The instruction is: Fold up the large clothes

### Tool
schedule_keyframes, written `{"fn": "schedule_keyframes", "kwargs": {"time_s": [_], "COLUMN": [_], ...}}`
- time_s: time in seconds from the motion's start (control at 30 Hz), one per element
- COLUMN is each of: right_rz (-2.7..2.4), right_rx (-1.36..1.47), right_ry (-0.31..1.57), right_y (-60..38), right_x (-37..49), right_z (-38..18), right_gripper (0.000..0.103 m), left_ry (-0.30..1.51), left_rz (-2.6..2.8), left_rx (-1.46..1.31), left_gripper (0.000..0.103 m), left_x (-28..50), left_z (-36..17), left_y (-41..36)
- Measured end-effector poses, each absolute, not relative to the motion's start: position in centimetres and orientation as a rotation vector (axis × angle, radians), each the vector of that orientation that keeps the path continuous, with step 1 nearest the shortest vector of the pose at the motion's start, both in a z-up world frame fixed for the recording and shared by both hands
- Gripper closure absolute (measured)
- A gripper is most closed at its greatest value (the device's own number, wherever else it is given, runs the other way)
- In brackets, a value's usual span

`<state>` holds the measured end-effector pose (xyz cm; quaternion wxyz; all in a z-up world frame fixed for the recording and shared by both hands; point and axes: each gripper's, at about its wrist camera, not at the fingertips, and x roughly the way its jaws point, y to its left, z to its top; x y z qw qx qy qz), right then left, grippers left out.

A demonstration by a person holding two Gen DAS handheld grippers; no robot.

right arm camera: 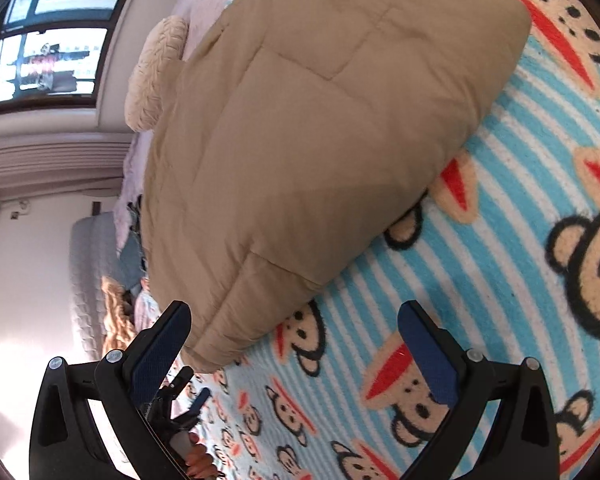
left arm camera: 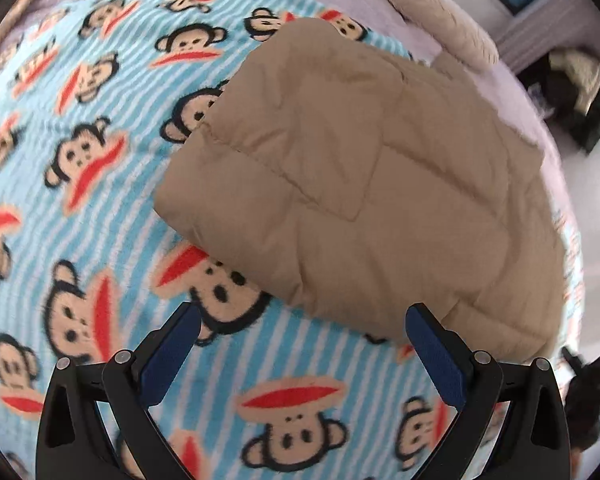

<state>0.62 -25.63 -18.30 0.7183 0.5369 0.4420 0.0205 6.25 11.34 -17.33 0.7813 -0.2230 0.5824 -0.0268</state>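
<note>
Folded tan quilted jacket [left arm camera: 352,184] lies on a blue-and-white striped monkey-print blanket [left arm camera: 80,184], centre to right of the left wrist view.

Left gripper [left arm camera: 300,328]: jaws spread wide, nothing between the pads. The jacket's near edge sits just beyond the fingertips, toward the right-hand finger [left arm camera: 436,356]; whether that finger touches the fabric cannot be told, the frame being motion-blurred. The left-hand finger stands over bare blanket.

Right gripper [right arm camera: 294,324]: jaws fully spread, empty. In the right wrist view the jacket [right arm camera: 320,120] fills the upper centre, and its lower corner comes down between the two fingers, close to the left-hand finger [right arm camera: 160,352], apart from the right-hand one. The blanket [right arm camera: 500,240] covers the right and bottom of the frame.

Surroundings: a cream plush cushion [right arm camera: 156,72] rests against the jacket's far edge, upper left in the right wrist view, upper right in the left wrist view [left arm camera: 444,16]. A window [right arm camera: 48,36] occupies the upper left corner. A dark pile [left arm camera: 576,92] lies on the floor at the right edge of the left wrist view. The other gripper and fingers of a hand [right arm camera: 198,460] show at bottom left in the right wrist view.
</note>
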Motion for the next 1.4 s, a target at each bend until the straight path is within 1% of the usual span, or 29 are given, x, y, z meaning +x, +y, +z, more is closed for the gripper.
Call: {"fn": "schedule_keyframes", "kwargs": {"time_s": [0.13,0.27,0.33,0.5,0.77,0.9,0.97,1.0,1.03,1.07,1.1,1.13,1.17,1.2,1.27,1.4], "right_rz": [0.048,0.045,0.054,0.095,0.164,0.173,0.165,0.158,0.148,0.136,0.139,0.145,0.155,0.16,0.171,0.208], "right_rx": [1.235,1.341,1.378,1.383,1.377,1.384,1.394,1.395,1.393,1.394,1.408,1.42,1.424,1.418,1.407,1.402], "right_ry": [0.93,0.838,0.823,0.84,0.824,0.831,0.836,0.84,0.852,0.871,0.882,0.879,0.871,0.864,0.845,0.809], "right_y": [-26.4,-28.0,-28.3,-28.0,-27.5,-27.5,-27.5,-27.5,-27.6,-27.7,-27.8,-27.9,-27.9,-27.8,-27.6,-27.4], "right_x": [0.8,0.4,0.5,1.7,5.5,7.1,7.1,7.1,6.9,6.9,6.8,6.6,6.6,6.6,6.4,5.4], "right_z": [-18.4,-19.0,-19.4,-20.3,-21.0,-22.0,-22.4,-22.5,-22.6,-22.9,-23.3,-23.4,-23.4,-23.1,-22.4,-21.3], "right_gripper": [0.0,0.0,0.0,0.0,0.0,0.0,0.002,0.005,0.021,0.038,0.042,0.05,0.06,0.064,0.075,0.081], "left_ry": [1.237,1.258,1.273,1.303,1.212,1.189,1.174,1.164,1.156,1.15,1.144,1.138,1.132,1.125,1.108,1.066], "left_rz": [-0.151,-0.254,-0.297,-0.3,-0.278,-0.233,-0.209,-0.197,-0.184,-0.181,-0.189,-0.198,-0.214,-0.22,-0.245,-0.313], "left_rx": [-0.642,-0.747,-0.778,-0.82,-0.851,-0.869,-0.866,-0.858,-0.845,-0.821,-0.807,-0.807,-0.81,-0.803,-0.766,-0.676], "left_gripper": [0.001,0.001,0.001,0.001,0.001,0.001,0.001,0.002,0.013,0.027,0.035,0.051,0.061,0.065,0.075,0.076], "left_x": [6.1,6.2,6.5,7.7,11.2,12.9,13.4,13.5,13.6,13.7,13.8,13.9,13.8,13.7,13.8,12.8], "left_z": [-17.7,-18.6,-19.0,-21.3,-21.7,-22.7,-22.9,-22.9,-22.7,-22.5,-22.2,-22.0,-21.6,-21.2,-20.0,-17.3], "left_y": [12.1,11.6,11.1,10.4,9.2,9.0,8.8,8.7,8.6,8.4,8.4,8.7,8.9,9.1,9.0,9.0]}}
